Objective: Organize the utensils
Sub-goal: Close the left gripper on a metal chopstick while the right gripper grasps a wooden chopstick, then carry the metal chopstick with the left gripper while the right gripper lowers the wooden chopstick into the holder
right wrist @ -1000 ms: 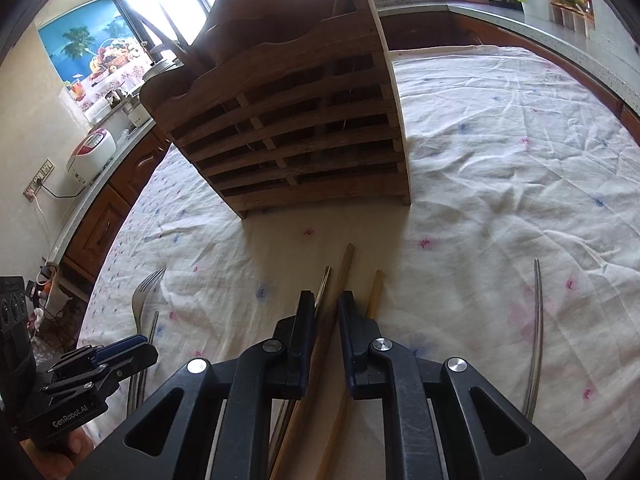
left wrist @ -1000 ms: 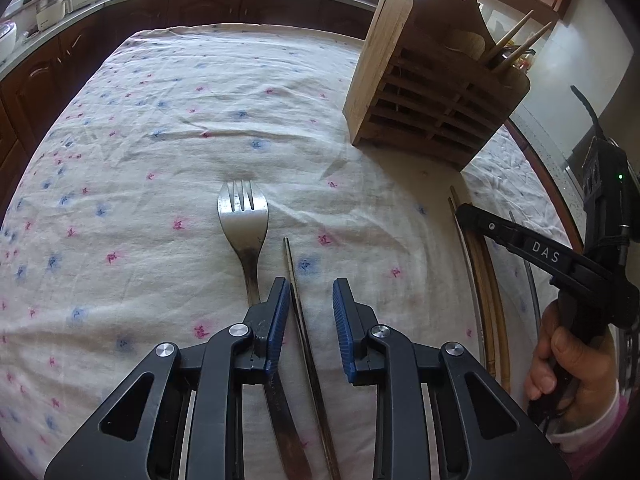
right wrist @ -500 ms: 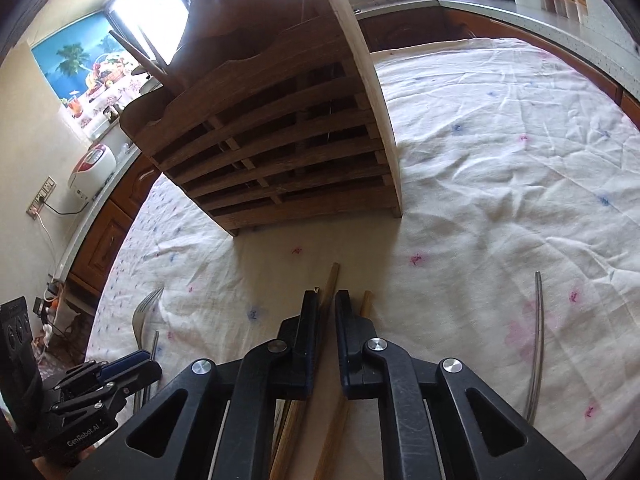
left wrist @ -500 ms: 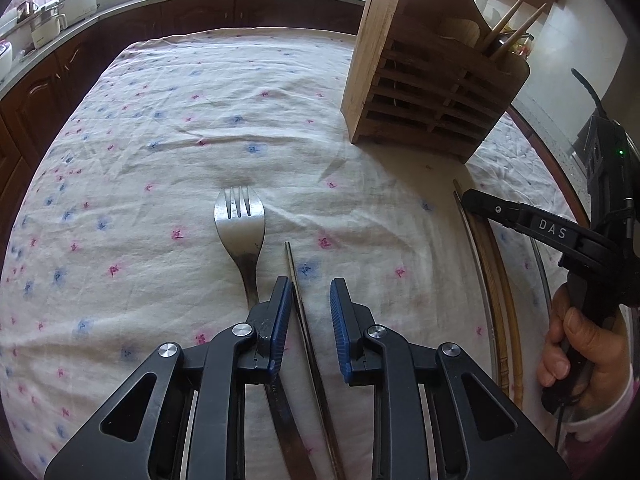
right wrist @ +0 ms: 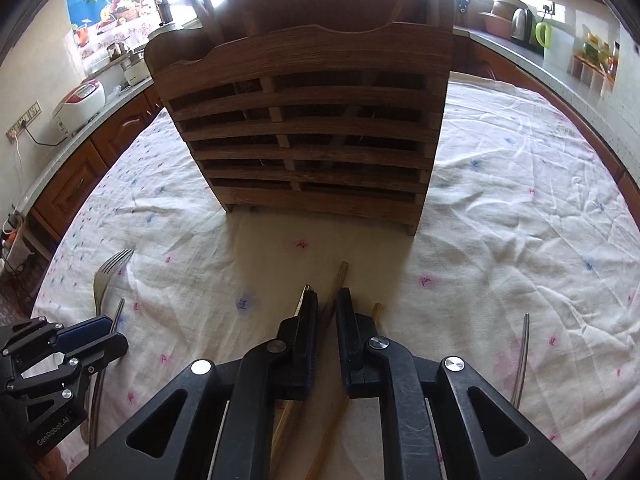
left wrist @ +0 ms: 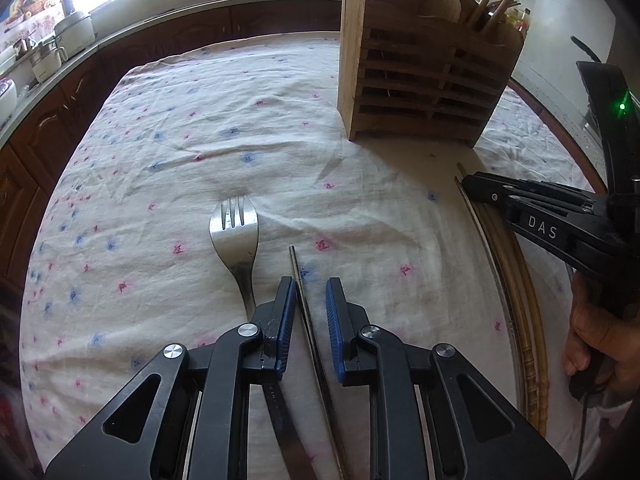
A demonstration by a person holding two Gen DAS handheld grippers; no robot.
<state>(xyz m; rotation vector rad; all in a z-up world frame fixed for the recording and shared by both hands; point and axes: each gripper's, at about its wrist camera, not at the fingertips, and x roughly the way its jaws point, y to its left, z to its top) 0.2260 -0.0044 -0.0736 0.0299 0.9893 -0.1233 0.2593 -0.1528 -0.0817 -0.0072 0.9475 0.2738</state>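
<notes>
Fingers (left wrist: 289, 312) closing around metal chopstick (left wrist: 298, 280) (right pair (right wrist: 347, 320) pinches wooden chopstick (right wrist: 334, 292)).

A floral cloth (right wrist: 520, 208) covers the desk; beyond the desk, a rice cooker (right wrist: 80, 104) stands left, a kettle (right wrist: 522, 24) and green jug (right wrist: 543, 34) right

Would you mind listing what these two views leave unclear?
- Left wrist view: the fork handle's end, hidden under the left gripper.
- Right wrist view: the wooden chopstick lower length, behind the right gripper.
- Both views: contents of the wooden holder, dark behind slats, top blurred.
</notes>
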